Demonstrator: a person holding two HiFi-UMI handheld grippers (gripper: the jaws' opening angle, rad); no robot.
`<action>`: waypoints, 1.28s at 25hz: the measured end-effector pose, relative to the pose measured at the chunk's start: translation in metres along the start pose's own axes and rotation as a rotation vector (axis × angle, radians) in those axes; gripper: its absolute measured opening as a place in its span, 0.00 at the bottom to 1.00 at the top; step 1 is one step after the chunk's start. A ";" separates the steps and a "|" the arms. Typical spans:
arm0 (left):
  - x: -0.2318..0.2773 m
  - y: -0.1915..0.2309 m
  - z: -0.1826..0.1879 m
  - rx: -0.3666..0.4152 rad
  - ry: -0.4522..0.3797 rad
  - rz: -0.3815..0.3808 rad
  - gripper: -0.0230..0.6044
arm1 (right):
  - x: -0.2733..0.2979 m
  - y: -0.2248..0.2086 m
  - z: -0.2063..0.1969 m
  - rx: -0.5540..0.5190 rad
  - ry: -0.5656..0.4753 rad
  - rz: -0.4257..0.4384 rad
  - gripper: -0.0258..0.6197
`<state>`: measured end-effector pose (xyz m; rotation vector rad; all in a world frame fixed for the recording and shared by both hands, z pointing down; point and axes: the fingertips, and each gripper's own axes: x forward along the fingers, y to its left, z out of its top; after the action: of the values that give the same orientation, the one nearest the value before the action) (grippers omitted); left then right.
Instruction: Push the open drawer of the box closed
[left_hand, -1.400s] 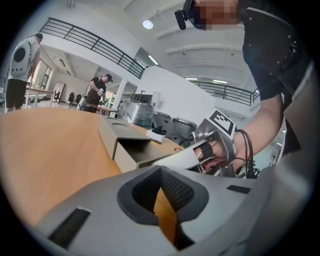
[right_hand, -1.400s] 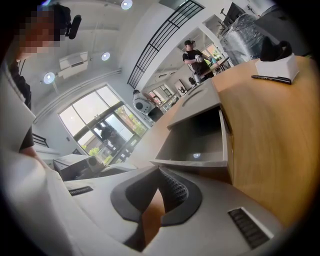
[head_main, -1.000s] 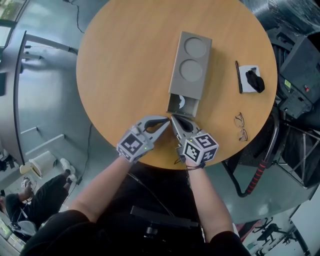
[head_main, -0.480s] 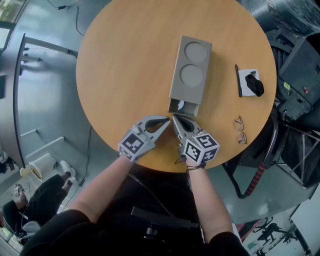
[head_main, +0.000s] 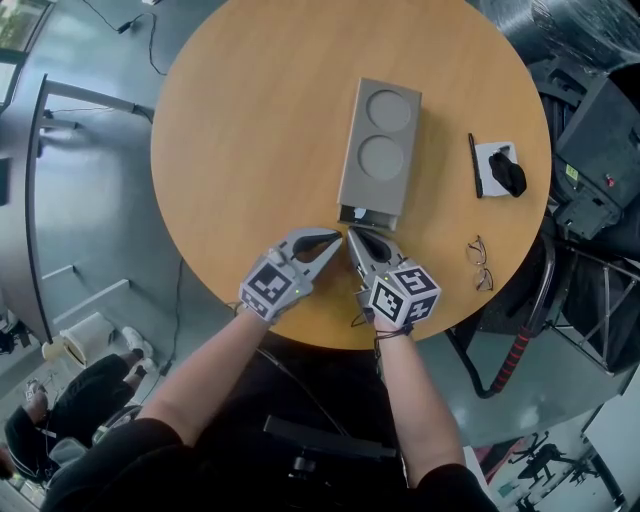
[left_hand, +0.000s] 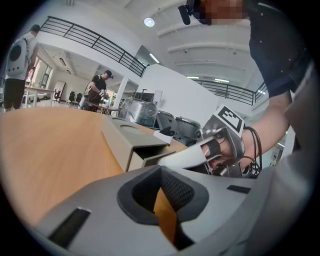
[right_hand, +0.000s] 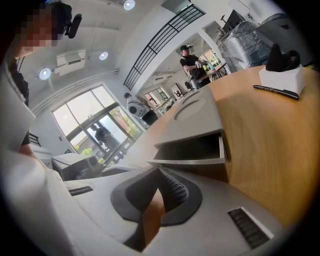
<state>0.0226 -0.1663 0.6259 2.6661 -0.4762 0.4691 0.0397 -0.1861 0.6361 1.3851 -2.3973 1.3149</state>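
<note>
A grey box (head_main: 380, 140) with two round recesses in its top lies on the round wooden table (head_main: 240, 130). Its drawer (head_main: 368, 216) sticks out a short way at the near end. Both grippers are shut and empty, side by side, tips pointing at the drawer front. My right gripper (head_main: 351, 234) has its tip against the drawer front, and my left gripper (head_main: 337, 238) is just to its left. The right gripper view shows the drawer (right_hand: 192, 150) as a narrow dark slot right above the right gripper (right_hand: 159, 170). The left gripper view has the left gripper (left_hand: 160, 167) shut, with the box (left_hand: 131, 136) beyond.
Right of the box lie a black pen (head_main: 474, 165) and a white holder (head_main: 497, 160) with a black object on it. Glasses (head_main: 482, 262) rest near the table's right edge. The near table edge runs just under my hands. People stand far off in the room.
Both grippers have moved forward and the drawer has slid further into the box: less of its inside shows than a second ago.
</note>
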 end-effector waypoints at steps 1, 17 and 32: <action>0.000 0.001 0.001 -0.002 0.000 0.001 0.09 | 0.001 0.000 0.002 -0.001 -0.001 -0.002 0.05; 0.009 0.021 0.009 -0.024 -0.008 0.000 0.09 | 0.015 -0.015 0.023 -0.010 -0.017 -0.031 0.05; -0.007 0.018 0.030 -0.029 -0.020 -0.005 0.09 | 0.007 -0.006 0.035 -0.022 -0.026 -0.035 0.05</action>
<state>0.0171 -0.1926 0.6024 2.6461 -0.4782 0.4314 0.0509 -0.2166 0.6212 1.4403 -2.3848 1.2666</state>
